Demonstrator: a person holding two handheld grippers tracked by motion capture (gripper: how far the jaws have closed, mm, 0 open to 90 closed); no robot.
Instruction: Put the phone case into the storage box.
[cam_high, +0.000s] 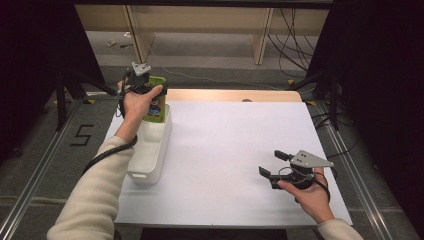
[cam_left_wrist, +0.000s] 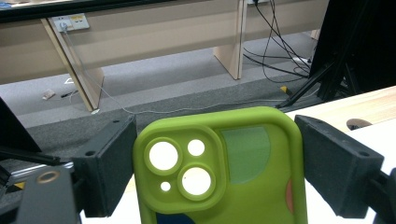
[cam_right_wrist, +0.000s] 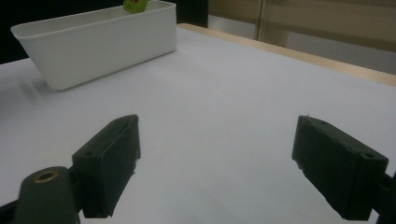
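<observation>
Nearby, floor marking "5" (cam_high: 81, 135) beside table (cam_high: 240, 150).

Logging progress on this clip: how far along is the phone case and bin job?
Done: nothing visibly finished, and the white bin's contents are not readable. In hand: the left gripper is shut on the green phone case, held upright over the bin's far end. Left: release or placement. The right gripper is open over bare table.

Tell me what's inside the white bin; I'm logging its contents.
A green phone case stands at the bin's far end, between the left gripper's jaws. The hand covers some of the interior; the rest looks empty.
</observation>
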